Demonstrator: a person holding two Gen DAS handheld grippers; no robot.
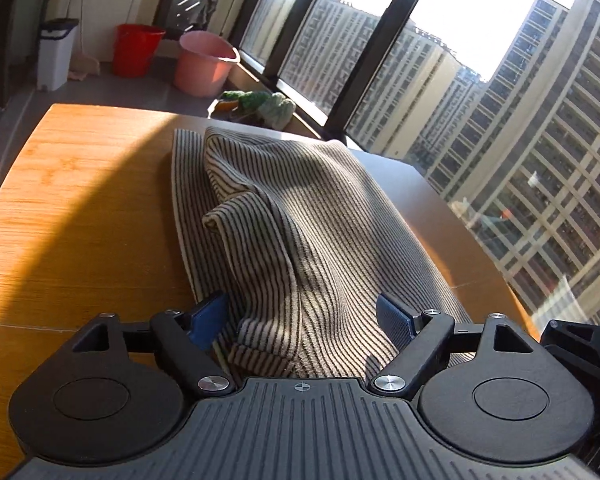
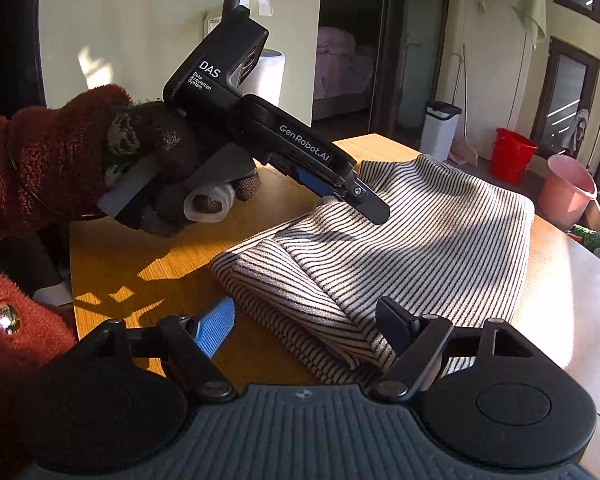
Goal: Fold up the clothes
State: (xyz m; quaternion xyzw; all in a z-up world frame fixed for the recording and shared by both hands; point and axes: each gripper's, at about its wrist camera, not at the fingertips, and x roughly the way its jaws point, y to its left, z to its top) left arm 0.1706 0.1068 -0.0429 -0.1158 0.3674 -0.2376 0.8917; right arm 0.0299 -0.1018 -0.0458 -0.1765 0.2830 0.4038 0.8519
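Note:
A black-and-white striped garment [image 1: 300, 216] lies folded on the wooden table [image 1: 80, 200], one layer doubled over with a rumpled ridge down its middle. My left gripper [image 1: 304, 316] stands open low over its near end, with cloth bulging between the blue pads [image 1: 210, 318], which do not pinch it. In the right wrist view the garment [image 2: 420, 240] fills the centre, and a gloved hand [image 2: 148, 148] holds the left gripper [image 2: 352, 198] over its far edge. My right gripper [image 2: 306, 324] is open at the near folded corner, one finger over the cloth and the other over bare wood.
Large windows [image 1: 420, 80] run along the table's far side, above a sill with green knitted items [image 1: 260, 104]. A red bucket [image 1: 136, 50], a pink bucket [image 1: 204, 64] and a white bin [image 1: 56, 52] stand on the floor beyond the table. A red sleeve [image 2: 24, 168] fills the left edge.

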